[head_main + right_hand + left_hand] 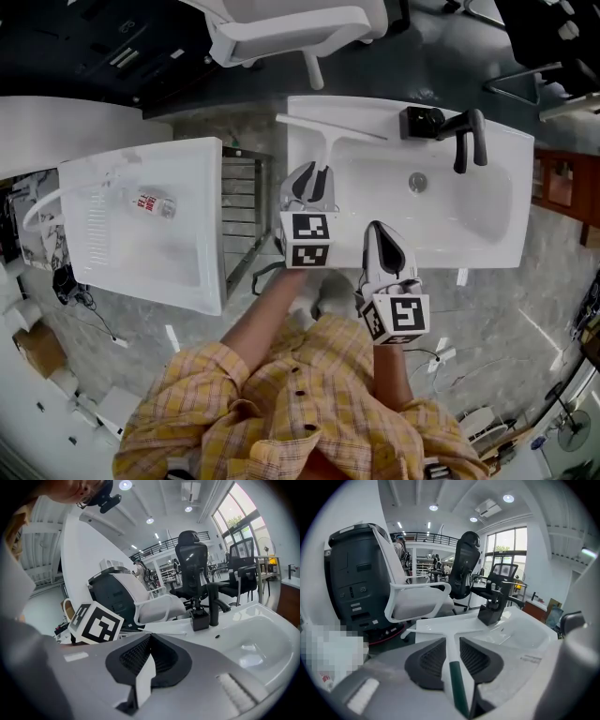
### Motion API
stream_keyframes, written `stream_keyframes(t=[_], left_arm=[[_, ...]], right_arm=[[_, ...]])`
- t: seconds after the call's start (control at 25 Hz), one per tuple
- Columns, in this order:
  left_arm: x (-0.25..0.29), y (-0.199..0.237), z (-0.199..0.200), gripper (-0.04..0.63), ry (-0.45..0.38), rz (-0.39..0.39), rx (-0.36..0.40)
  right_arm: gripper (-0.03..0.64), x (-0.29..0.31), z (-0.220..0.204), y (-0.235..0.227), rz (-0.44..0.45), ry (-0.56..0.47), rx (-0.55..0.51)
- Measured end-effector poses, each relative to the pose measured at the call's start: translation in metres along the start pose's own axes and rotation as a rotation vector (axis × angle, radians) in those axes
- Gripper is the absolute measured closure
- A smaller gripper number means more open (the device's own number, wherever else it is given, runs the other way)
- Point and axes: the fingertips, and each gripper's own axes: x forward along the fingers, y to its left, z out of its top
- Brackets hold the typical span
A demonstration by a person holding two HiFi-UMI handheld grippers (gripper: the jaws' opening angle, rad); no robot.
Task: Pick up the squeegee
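A white T-shaped squeegee (328, 136) with a dark green handle lies on the left rim of the white sink (506, 187), blade towards the back. In the left gripper view its white stem (451, 644) and green handle (458, 686) run between the two dark pads. My left gripper (314, 178) is open and straddles that handle, with a pad close on each side and no firm press on it. My right gripper (382, 239) hovers over the sink's front rim, shut with nothing in it; in its own view the jaws (150, 639) meet.
A black faucet (464, 136) stands at the back of the sink. To the left are a metal rack (239, 211) and a white basin (187, 272) holding a small bottle (150, 202). A white office chair (291, 28) stands behind the sink.
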Motion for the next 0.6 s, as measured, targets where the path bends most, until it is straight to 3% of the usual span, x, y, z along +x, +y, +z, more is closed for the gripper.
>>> stream_keyframes(t=[0.6], left_arm=[[0.051,0.001,-0.004,0.486,0.06,0.011,-0.002]], right_arm=[[0.618,0.013,-0.01,-0.008,-0.023,0.04,0.028]])
